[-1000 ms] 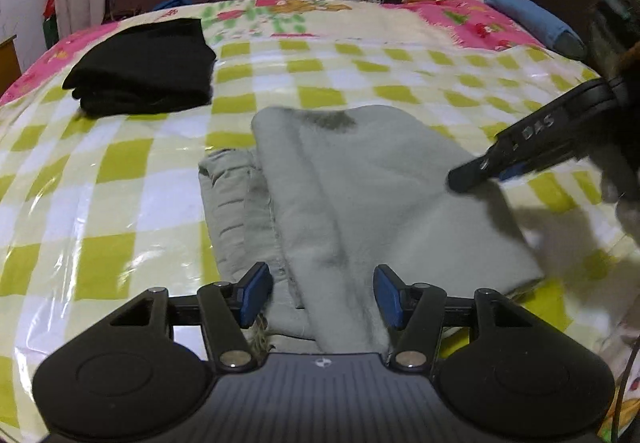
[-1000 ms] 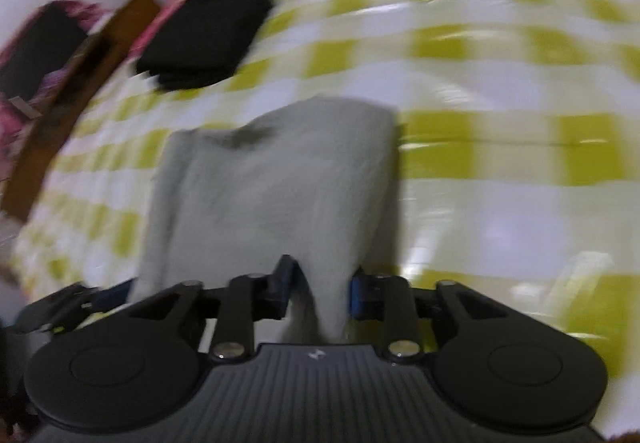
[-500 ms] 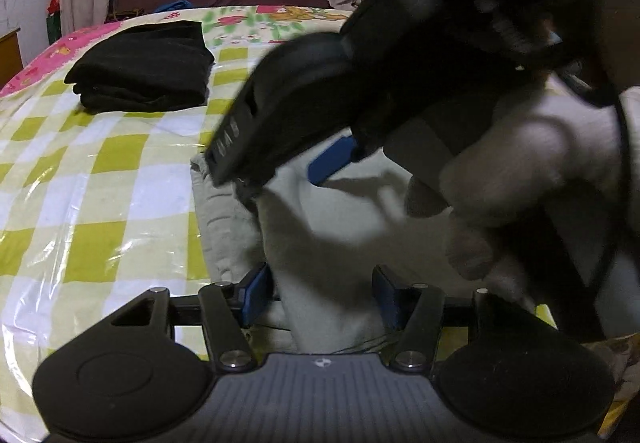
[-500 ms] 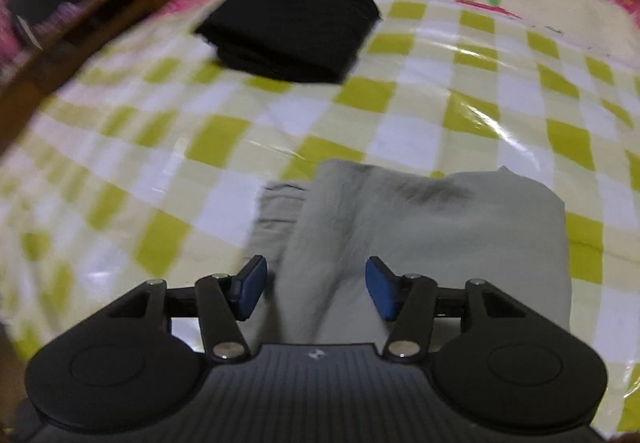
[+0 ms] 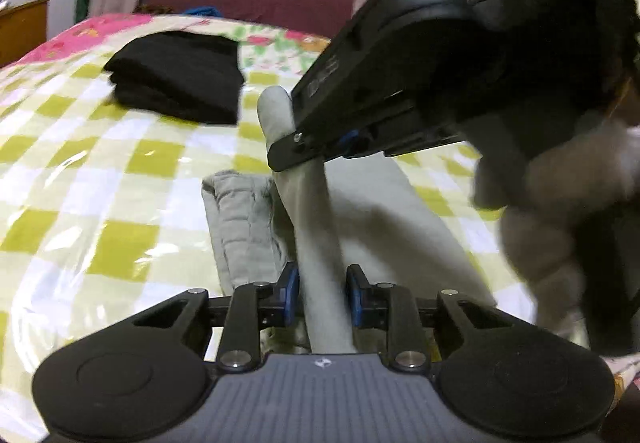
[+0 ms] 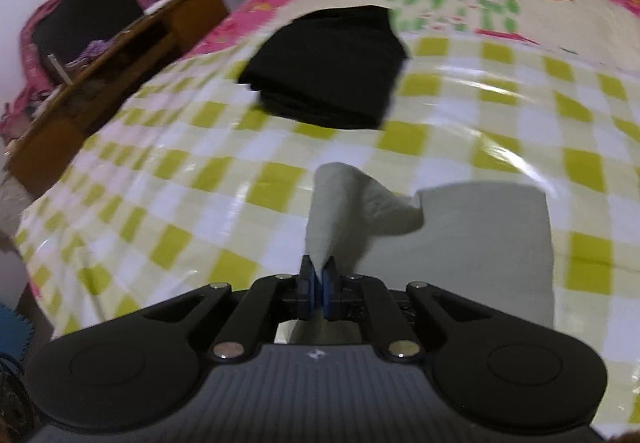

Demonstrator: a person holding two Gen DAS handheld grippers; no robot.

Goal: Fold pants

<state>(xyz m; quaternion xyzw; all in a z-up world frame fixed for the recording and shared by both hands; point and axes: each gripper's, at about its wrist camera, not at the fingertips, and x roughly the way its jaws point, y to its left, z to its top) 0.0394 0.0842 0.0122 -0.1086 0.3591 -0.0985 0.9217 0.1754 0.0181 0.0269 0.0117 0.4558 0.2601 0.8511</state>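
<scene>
The grey pants (image 5: 372, 211) lie partly folded on the bed (image 5: 100, 171), near the front edge of its yellow-checked plastic cover, with a folded black garment (image 5: 176, 79) further back and well apart from them. Both claws have just been closing on the same raised edge of the cloth. The left claw (image 5: 322, 297) stands narrowed around a ridge of the fabric at the near end; its blue pads (image 5: 290, 293) sit against the cloth on both sides, and I judge it has a hold. The right claw (image 6: 318, 293) is closed almost fully, with a thin peak of grey fabric pinched between its pads and rising out of them; in the left wrist view it reaches in from the right, held by a gloved hand (image 5: 552, 203), and grips the far end of the same lifted edge. The step in hand appears to be the pick-up for another fold: the long side edge is gathered at two points and raised off the layers beneath, while the ribbed waistband part (image 5: 240, 219) rests flat just beside it. The next move probably calls for carrying both ends across together, level with each other and kept taut, so the layer lands square on the rest. If one grip slips, the fold would likely land skewed.
</scene>
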